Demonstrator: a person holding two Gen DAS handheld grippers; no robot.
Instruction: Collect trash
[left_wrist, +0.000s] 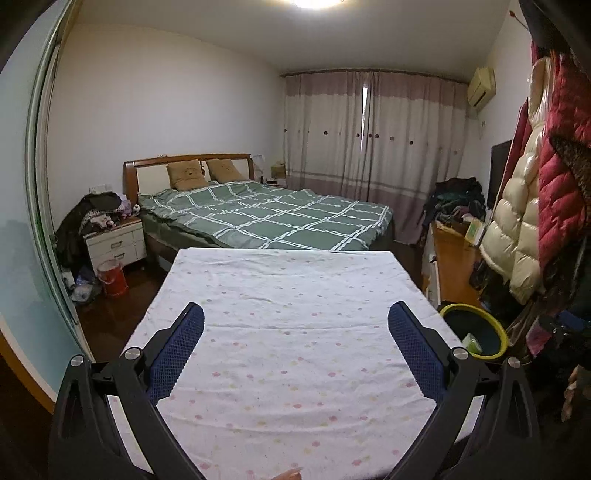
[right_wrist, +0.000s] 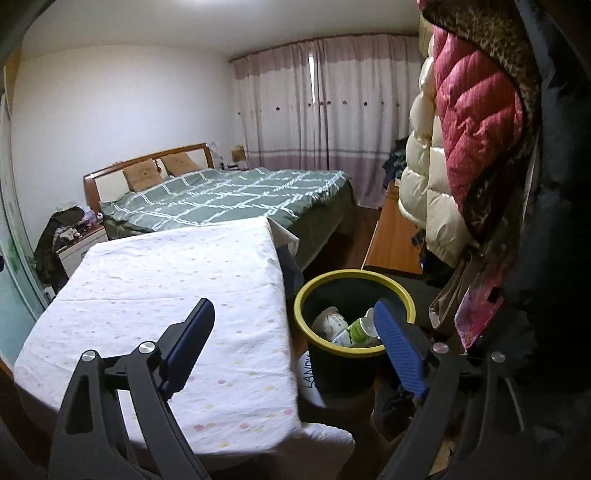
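A black trash bin with a yellow rim (right_wrist: 354, 291) stands on the floor right of the table; it also shows in the left wrist view (left_wrist: 476, 325). Inside lie a white cup (right_wrist: 330, 319), a green-labelled bottle (right_wrist: 360, 326) and other trash. My left gripper (left_wrist: 295, 321) is open and empty above the table with the white dotted cloth (left_wrist: 288, 295). My right gripper (right_wrist: 293, 317) is open and empty, its left finger over the table's right edge (right_wrist: 258, 295) and its right finger (right_wrist: 397, 347) over the bin's rim.
A bed with a green checked cover (left_wrist: 266, 214) stands beyond the table. Coats (right_wrist: 461, 129) hang at the right, close to the bin. A wooden cabinet (right_wrist: 391, 240) is behind the bin. A nightstand (left_wrist: 114, 240) and a red bucket (left_wrist: 110, 277) are at the left.
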